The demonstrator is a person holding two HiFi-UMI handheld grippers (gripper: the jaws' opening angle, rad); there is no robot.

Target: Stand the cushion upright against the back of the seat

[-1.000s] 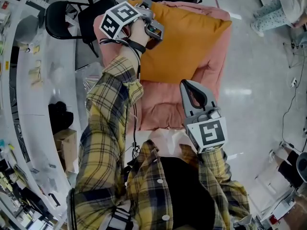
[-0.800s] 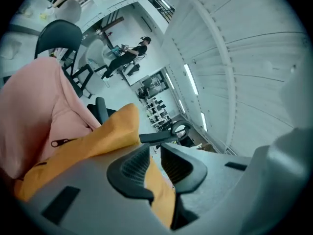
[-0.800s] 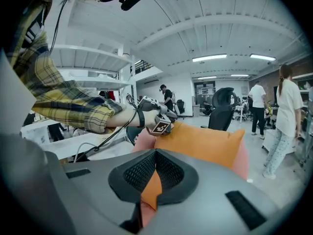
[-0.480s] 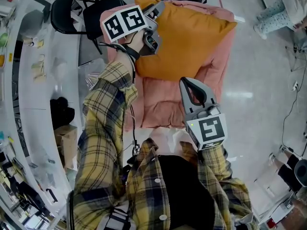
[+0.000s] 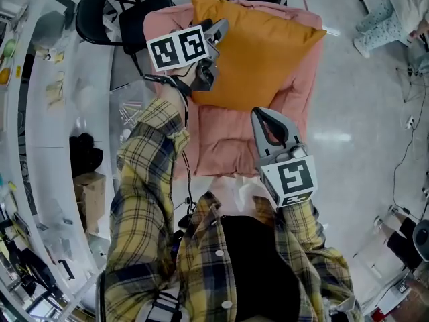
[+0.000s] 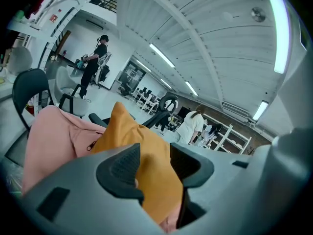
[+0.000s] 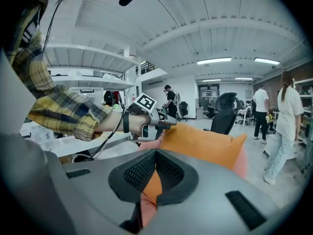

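Observation:
The orange cushion [image 5: 261, 52] stands tilted against the back of the pink seat [image 5: 228, 143], its upper corners over the backrest. My left gripper [image 5: 218, 31] is at the cushion's left edge. Its jaws are opening and the pads are not pressing on the cloth. In the left gripper view the cushion [image 6: 142, 146] fills the gap beyond the left gripper [image 6: 154, 163]. My right gripper [image 5: 269, 118] hovers over the seat's front, shut and empty. Past the right gripper [image 7: 155, 155] I see the cushion [image 7: 205, 146] and the left gripper [image 7: 164, 123].
A black chair [image 5: 100, 19] stands left of the seat, beside a curved white table [image 5: 40, 113] and a cardboard box [image 5: 90, 200]. A person [image 5: 389, 12] stands on the grey floor at the far right. A black office chair [image 7: 227, 114] is behind the seat.
My left gripper let go of the cushion's upper left corner, opened, rolled and drew back toward me. The cushion stays leaning on the backrest. The right gripper barely shifted.

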